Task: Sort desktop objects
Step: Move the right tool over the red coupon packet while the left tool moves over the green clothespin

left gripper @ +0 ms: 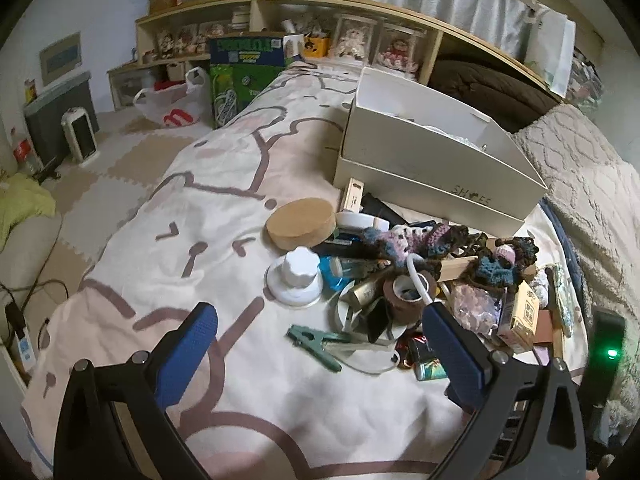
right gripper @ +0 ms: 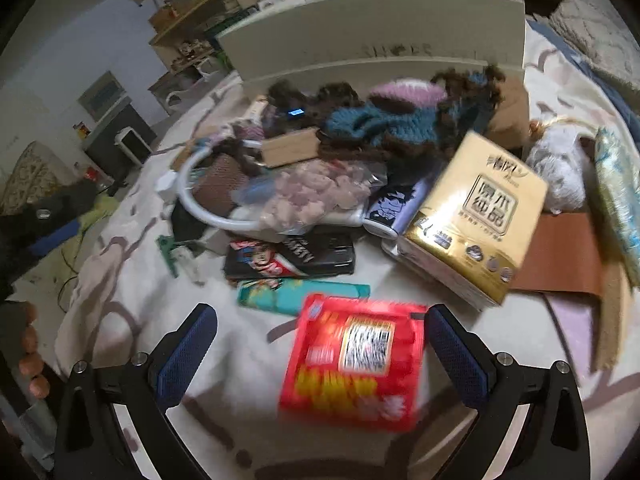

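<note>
Claws hang over a bed with a cartoon-print cover (left gripper: 224, 184), both spread apart and empty. Between the right claw (right gripper: 320, 344) fingers lies a blurred red packet (right gripper: 356, 364); the left claw (left gripper: 320, 336) faces a green clip (left gripper: 316, 344). Beyond sits a heap: gold tissue pack (right gripper: 476, 220), cork disc (left gripper: 300, 222), crocheted pieces (left gripper: 424, 240). Farthest stands a white shoe box (left gripper: 436, 160).

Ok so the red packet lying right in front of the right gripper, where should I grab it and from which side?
Take the red packet by its near bottom edge, coming in low from the camera's side. It lies flat on the bedspread, clear of the pile, between the open right gripper's fingers. Probably slide one finger under that thin edge.
</note>
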Tool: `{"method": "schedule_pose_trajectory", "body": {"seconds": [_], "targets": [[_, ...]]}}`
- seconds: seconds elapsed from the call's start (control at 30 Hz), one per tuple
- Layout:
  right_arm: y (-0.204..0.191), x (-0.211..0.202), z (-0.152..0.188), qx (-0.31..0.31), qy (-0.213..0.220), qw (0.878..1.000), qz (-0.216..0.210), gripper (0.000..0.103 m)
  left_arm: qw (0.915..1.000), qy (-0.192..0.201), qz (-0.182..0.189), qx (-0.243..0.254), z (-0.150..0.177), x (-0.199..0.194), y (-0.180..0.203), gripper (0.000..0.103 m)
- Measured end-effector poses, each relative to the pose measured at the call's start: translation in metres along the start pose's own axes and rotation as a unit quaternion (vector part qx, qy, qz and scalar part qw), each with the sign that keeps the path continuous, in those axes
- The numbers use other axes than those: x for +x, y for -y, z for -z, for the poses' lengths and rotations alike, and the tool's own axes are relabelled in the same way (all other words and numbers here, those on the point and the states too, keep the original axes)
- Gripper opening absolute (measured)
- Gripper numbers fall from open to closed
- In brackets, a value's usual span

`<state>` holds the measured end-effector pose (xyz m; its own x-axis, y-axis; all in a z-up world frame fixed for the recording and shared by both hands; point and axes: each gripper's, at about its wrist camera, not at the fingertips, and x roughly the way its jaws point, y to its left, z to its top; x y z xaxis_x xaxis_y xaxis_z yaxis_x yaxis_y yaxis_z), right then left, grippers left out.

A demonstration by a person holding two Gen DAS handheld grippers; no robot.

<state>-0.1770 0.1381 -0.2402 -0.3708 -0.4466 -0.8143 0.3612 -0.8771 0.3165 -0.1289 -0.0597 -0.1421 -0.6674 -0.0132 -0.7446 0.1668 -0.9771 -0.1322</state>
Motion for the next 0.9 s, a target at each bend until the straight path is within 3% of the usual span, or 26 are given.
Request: {"method": "schedule_pose_trajectory", "body": {"seconds": [0.27,0.5,0.73,0.9], "targets": [[-0.018,-0.002,0.013,-0.045,-0.015,0.997,-0.063,0.103,0.9996,-0.027,0.009,0.009,-0.013,0.019,-0.004,0.103],[-0.031,-0.005,0.024,-0.059,-0.042,0.993,-0.094,0.103,0.9954,-0.064,-0.043,0.056,-0.006,0.037,-0.005,0.103],[-0.026,-0.021,0.030,-0.032,-0.066,0.992,-0.099,0.103,0.9878,-0.123,-0.075,0.060,0.001,0.071,-0.016,0.103],[-0.020,-0.030,0.032,-0.030,-0.059,0.995,-0.078,0.103,0.9827,-0.132,-0.111,0.067,-0.001,0.094,-0.021,0.103]]}}
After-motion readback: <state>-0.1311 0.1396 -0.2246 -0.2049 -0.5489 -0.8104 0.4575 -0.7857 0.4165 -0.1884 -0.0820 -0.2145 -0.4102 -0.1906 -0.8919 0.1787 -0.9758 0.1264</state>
